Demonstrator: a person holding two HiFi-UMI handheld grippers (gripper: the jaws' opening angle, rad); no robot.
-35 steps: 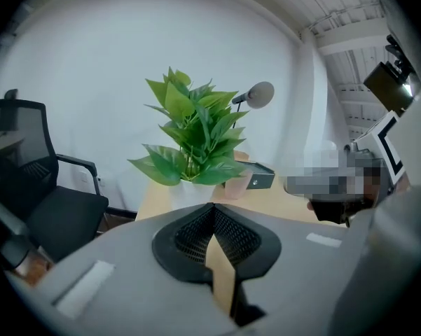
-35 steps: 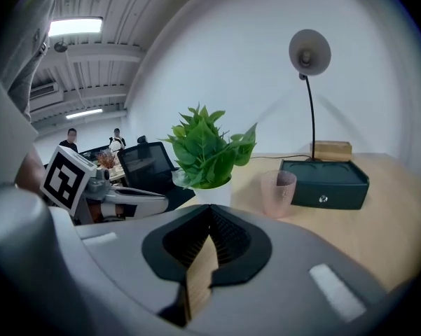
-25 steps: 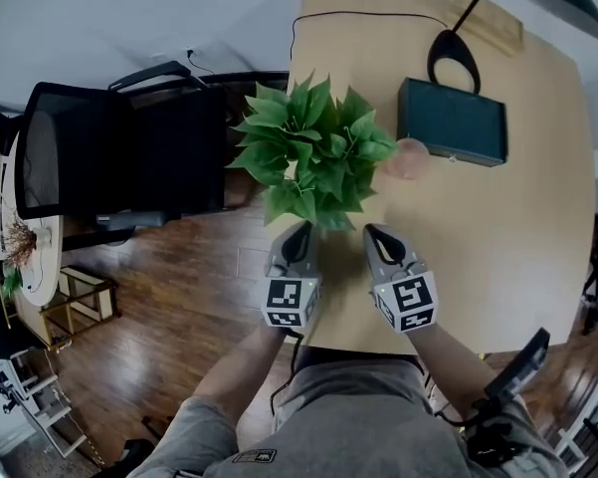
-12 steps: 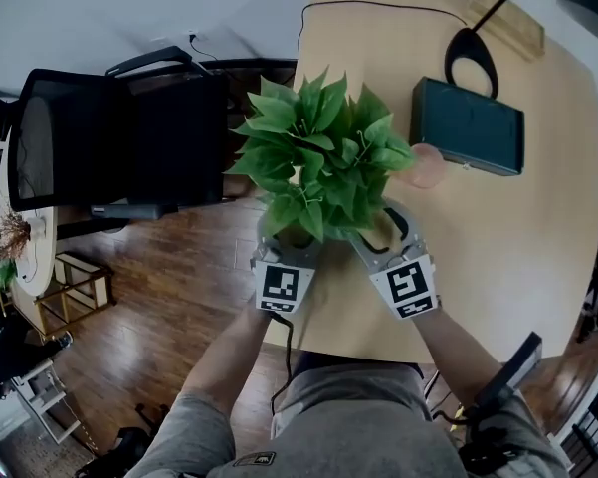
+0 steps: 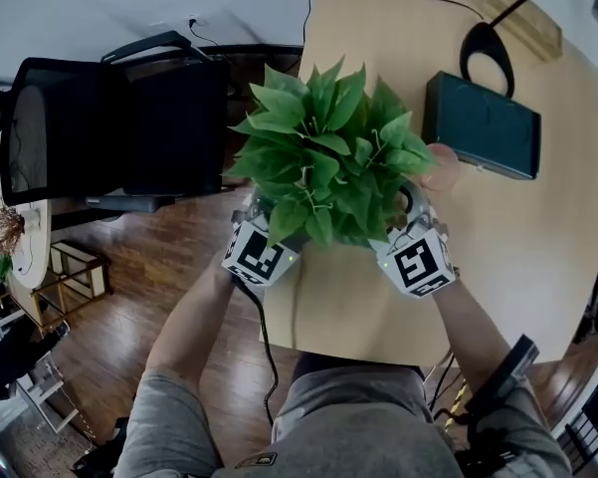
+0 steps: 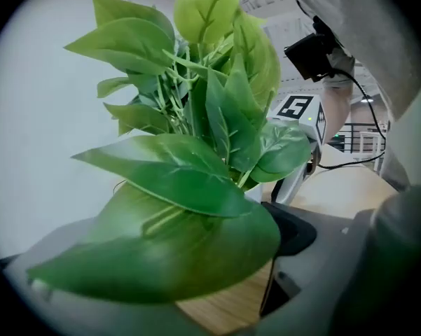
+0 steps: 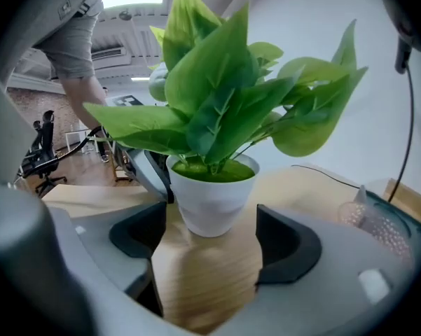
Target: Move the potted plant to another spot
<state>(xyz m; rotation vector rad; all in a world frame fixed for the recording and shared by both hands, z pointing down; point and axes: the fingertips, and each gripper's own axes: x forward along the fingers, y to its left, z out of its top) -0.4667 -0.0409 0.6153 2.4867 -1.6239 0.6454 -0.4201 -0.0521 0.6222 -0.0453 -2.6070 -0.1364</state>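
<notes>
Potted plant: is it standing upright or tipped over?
Upright: the potted plant sits flat on the wooden table, pot rim level, leaves rising.

No legible text, brand or number anywhere. Only signs: black-and-white square fiducial patterns, no letters or digits.
- left marker cube (image 5: 256,255), at lower left of potted plant (image 5: 328,162): one pattern on the top face.
- right marker cube (image 5: 420,263), at lower right of the plant: one pattern on the top face; same cube also seen behind the leaves in the left gripper view (image 6: 295,107).
- small patch on shorts (image 5: 254,458), well below the plant: too small to read.
</notes>
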